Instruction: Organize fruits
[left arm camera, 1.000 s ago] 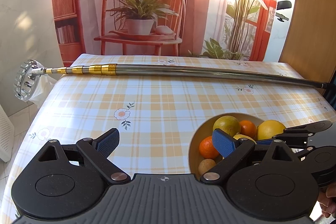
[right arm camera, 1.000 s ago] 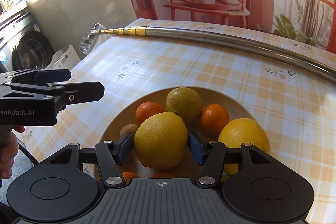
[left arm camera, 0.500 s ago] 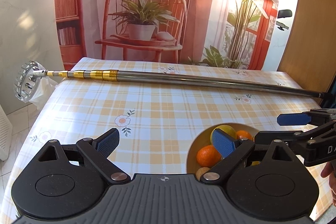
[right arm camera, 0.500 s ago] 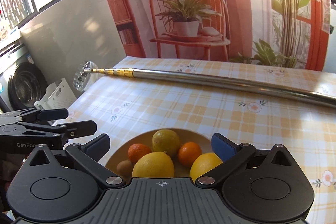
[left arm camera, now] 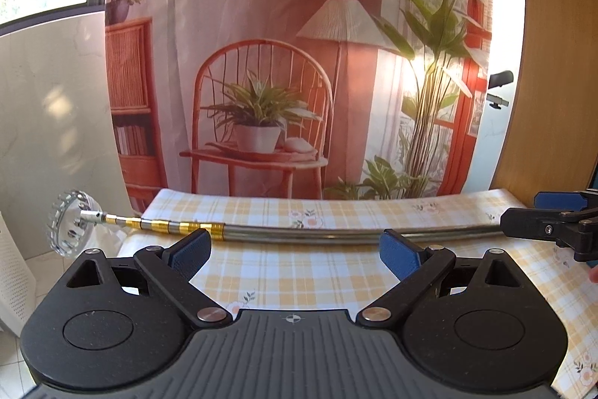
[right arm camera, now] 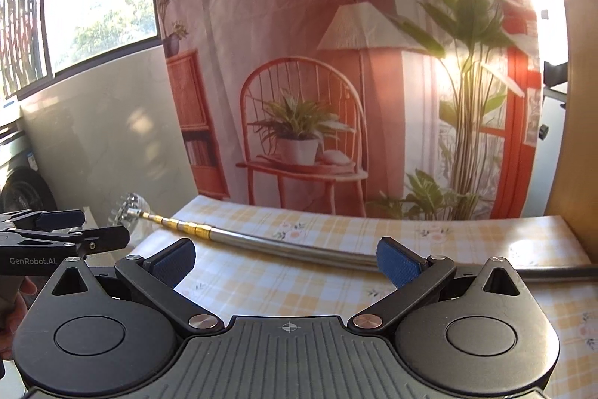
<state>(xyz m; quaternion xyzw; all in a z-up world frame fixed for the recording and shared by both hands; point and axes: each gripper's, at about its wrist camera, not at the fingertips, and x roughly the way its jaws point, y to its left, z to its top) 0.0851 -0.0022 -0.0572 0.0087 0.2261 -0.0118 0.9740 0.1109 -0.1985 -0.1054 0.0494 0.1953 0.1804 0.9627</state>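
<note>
Both hand-held grippers are held level above the bench (left arm camera: pixel 299 272), and no fruit or bowl is shown in either view, so where the fruit lies cannot be told. The left hand-held gripper (left arm camera: pixel 295 247) is seen with its blue pads wide apart and nothing between them; the right hand-held gripper (right arm camera: pixel 286 258) is likewise spread and empty.

A blind descent is judged the chief risk: with the fruit out of frame, a pad could be brought down on round fruit and it could be sent rolling off the checked cloth.

A telescopic metal pole (left arm camera: pixel 299 234) is laid across mid-frame, its toothed head (left arm camera: pixel 69 225) overhanging the bench edge at the left. It could be knocked by any forward reach. The two grippers, held side by side, could also be clashed together.
</note>
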